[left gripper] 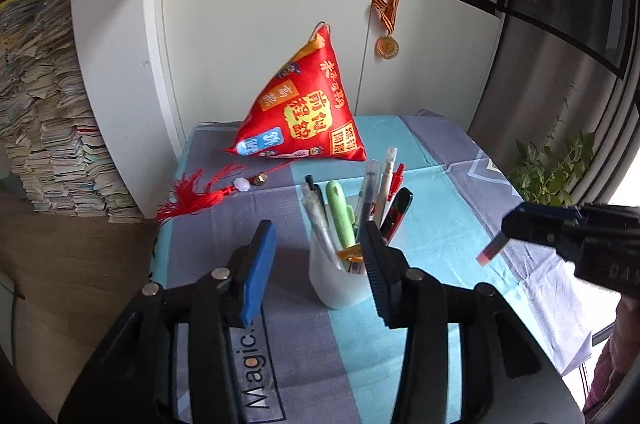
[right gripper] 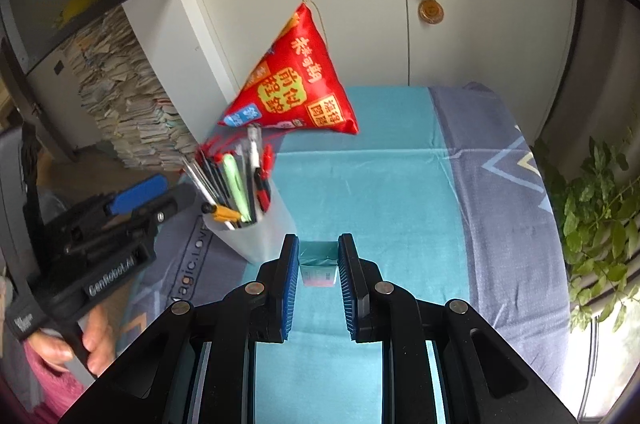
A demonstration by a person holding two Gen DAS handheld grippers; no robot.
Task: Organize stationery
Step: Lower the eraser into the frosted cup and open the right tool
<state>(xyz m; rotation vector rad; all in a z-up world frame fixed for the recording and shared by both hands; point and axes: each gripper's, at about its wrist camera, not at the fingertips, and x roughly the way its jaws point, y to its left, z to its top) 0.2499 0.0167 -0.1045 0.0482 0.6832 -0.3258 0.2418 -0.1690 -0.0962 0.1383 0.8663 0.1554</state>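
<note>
the right gripper (right gripper: 318, 264) pinches a small eraser (right gripper: 318, 274), carried above the cloth. the pen cup (right gripper: 256, 236) stands at its ten o'clock, beside the left gripper (left gripper: 316, 256), whose half-open jaws hold nothing.

Ahead of the left hand-held gripper (left gripper: 320, 244), with its matt black plastic arms and ribbed blue pads, stands a smooth, translucent white plastic cup (left gripper: 336, 284). Soft matt cloth (right gripper: 380, 163) covers the counter; beyond sits a glossy red satin pouch (left gripper: 304, 107).
</note>
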